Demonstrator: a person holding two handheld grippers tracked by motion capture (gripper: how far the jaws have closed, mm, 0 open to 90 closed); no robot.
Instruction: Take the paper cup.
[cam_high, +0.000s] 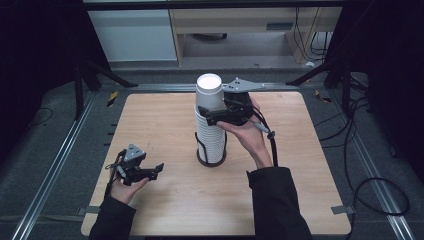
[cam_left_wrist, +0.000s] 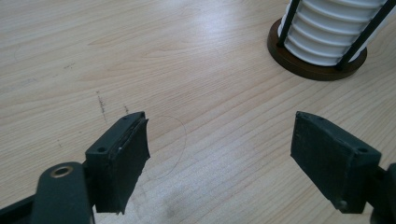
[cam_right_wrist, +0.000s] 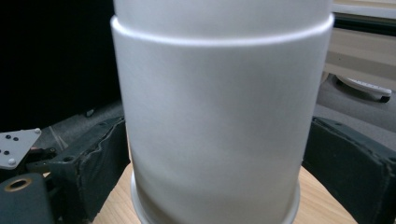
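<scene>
Black jaws of the right tool (cam_high: 216, 116) are closed around the top cup (cam_high: 208, 93) of the stack (cam_high: 210, 137); the left tool (cam_high: 150, 171) is held wide open, empty, above the counter (cam_high: 165, 120) near its front-left corner.

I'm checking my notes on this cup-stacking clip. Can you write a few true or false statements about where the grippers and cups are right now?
1. The right gripper has its jaws around the top cup of the stack. True.
2. The left gripper holds a cup. False: its jaws are open over bare table.
3. The cup stack stands in a dark holder with upright rods. True.
4. The cups lie scattered on the table. False: they are nested in one upright stack.
</scene>
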